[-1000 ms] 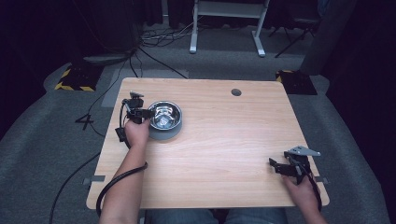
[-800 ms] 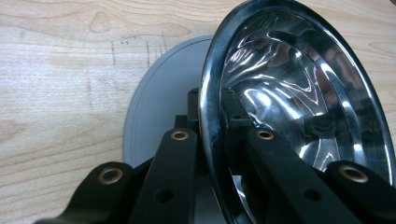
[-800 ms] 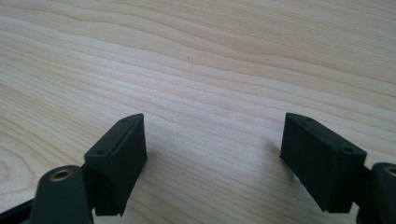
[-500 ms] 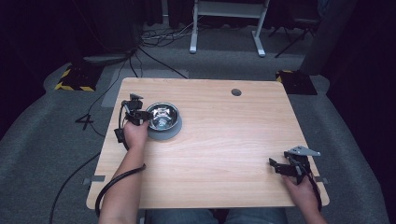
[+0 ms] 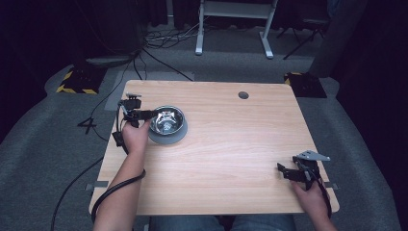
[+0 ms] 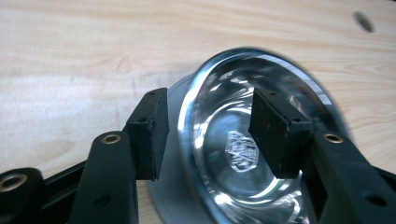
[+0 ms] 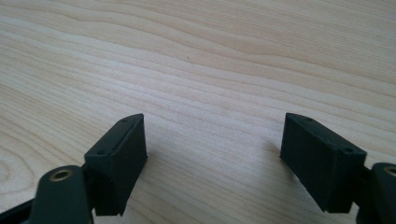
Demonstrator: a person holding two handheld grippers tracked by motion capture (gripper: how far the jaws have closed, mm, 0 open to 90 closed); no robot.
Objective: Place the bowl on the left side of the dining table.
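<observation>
A shiny steel bowl on a grey base stands on the left part of the wooden table. My left gripper is at the bowl's left rim. In the left gripper view the gripper straddles the rim of the bowl, with one pad outside and the other inside. The jaws have just been opening, and a gap shows between each pad and the rim. My right gripper rests open near the table's front right corner, and its view shows the gripper over bare wood.
A round cable hole lies near the table's far edge. A black cable trails from the left gripper off the front left edge. Beyond the table are grey carpet, floor cables and a white desk frame.
The left hand has risen a little at the bowl's left rim. The bowl stays in place. The right hand has not moved.
</observation>
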